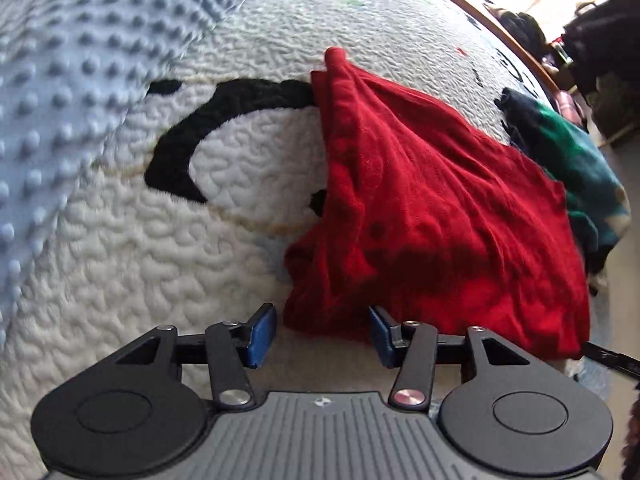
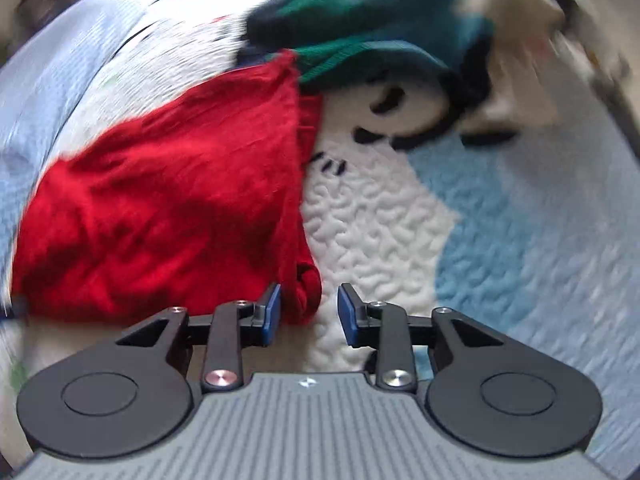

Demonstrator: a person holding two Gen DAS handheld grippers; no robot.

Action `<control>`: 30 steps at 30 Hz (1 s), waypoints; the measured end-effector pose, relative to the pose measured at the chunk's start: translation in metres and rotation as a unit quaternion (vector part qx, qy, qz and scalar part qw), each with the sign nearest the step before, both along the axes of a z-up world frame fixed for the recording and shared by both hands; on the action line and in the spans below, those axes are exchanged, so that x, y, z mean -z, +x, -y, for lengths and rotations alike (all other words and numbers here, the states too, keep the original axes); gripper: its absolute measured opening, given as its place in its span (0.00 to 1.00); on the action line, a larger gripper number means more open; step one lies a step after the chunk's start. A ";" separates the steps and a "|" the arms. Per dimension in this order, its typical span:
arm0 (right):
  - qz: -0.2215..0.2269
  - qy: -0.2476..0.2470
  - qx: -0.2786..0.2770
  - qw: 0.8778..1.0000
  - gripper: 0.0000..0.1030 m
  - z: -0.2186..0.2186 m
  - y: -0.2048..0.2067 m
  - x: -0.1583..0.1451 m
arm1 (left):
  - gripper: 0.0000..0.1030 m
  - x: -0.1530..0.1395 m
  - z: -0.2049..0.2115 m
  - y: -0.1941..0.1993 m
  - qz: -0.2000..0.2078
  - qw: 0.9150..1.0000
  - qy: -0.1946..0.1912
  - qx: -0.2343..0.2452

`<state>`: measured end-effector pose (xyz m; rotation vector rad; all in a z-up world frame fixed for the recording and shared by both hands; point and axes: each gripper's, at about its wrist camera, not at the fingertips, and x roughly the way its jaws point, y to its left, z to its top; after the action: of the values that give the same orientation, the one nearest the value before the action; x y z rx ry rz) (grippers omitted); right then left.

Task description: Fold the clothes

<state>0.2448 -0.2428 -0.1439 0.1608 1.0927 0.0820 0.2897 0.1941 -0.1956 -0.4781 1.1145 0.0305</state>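
Red garment (image 1: 432,200) is being spread, rumpled, on the bed quilt (image 1: 160,260), centre-right. Soft, light, floppy stuff, probably best pinched at its near corners. Left tool (image 1: 322,332) and right tool (image 2: 308,314) are being held apart, empty, at its lower edge.

- Left gripper (image 1: 322,336): pitched steeply downward, jaws parted, blue pads (image 1: 262,334) pressing on nothing.
- Right gripper (image 2: 309,316): likewise angled steeply down, jaws apart by a narrower gap, nothing clamped between them.
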 end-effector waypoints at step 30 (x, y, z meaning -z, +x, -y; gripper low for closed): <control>-0.020 0.013 -0.111 0.994 0.06 0.006 0.010 0.024 | 0.15 -0.002 0.009 0.014 0.000 0.998 0.047 0.034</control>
<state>0.2546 -0.2491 -0.1674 0.0644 1.1469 0.2933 0.3040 0.1856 -0.1934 -0.3556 1.1239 0.0229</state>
